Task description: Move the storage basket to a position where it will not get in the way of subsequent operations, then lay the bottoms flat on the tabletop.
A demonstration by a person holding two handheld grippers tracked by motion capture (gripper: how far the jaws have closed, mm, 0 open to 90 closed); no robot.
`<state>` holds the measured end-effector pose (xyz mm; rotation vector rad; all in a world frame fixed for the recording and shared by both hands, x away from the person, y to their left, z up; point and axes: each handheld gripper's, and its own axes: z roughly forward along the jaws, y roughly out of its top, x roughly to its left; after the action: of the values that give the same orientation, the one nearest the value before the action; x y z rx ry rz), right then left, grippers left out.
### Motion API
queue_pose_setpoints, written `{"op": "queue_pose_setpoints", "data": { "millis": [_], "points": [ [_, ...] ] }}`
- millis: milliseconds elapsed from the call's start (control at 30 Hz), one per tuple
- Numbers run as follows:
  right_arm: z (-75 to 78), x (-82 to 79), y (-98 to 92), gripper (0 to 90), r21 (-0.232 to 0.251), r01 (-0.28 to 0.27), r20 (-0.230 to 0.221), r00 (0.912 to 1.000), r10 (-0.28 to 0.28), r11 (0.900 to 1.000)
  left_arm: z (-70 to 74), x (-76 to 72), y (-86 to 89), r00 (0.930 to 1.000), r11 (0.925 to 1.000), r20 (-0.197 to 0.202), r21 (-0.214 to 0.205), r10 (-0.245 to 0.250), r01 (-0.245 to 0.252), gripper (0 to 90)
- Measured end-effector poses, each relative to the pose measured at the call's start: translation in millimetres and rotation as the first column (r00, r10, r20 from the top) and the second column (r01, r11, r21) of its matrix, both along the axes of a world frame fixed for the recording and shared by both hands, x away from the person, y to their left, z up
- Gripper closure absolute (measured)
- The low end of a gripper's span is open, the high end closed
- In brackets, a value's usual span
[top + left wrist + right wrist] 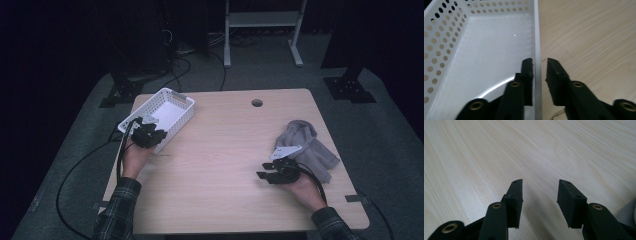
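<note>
From above, the left gripper (148,134) sits at the near right wall of the white basket (176,96), which stands at the table's (225,150) far left corner. The right gripper (272,172) hovers over bare wood, just beside a grey cloth (307,145).

In the left gripper view, the jaws straddle the basket's wall (537,50), one inside, one outside, with slight gaps, so the grip looks released.

In the right gripper view, the jaws stand apart with nothing between them above the table (499,152).
</note>
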<state>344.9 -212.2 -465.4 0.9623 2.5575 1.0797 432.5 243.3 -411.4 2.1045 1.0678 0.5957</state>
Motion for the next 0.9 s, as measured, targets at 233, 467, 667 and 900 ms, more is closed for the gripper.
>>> {"op": "queue_pose_setpoints", "data": {
  "millis": [233,467,667,900],
  "points": [
    [0.2,-0.4,0.5,54.2,0.000,0.000,0.000,1.0000,0.000,1.0000,10.5,-20.9,-9.5,0.9983,0.9985,0.059,-0.055,0.003,0.000,48.5],
    [0.6,-0.8,0.4,54.2,0.001,-0.003,0.005,1.0000,0.003,1.0000,16.3,-40.8,-24.9,0.9978,0.9922,0.038,-0.110,-0.055,0.058,35.8],
    [2.4,-2.3,-0.1,52.9,0.009,-0.001,0.002,1.0000,0.001,1.0000,16.6,-61.4,-43.2,0.9946,0.9870,0.027,-0.123,-0.101,0.103,22.9],
    [6.5,-4.7,-0.9,51.6,0.022,-0.006,0.012,0.9999,0.006,0.9997,3.7,-83.0,-65.1,0.9869,0.9813,-0.008,-0.109,-0.161,0.159,16.8]
  ]
}}
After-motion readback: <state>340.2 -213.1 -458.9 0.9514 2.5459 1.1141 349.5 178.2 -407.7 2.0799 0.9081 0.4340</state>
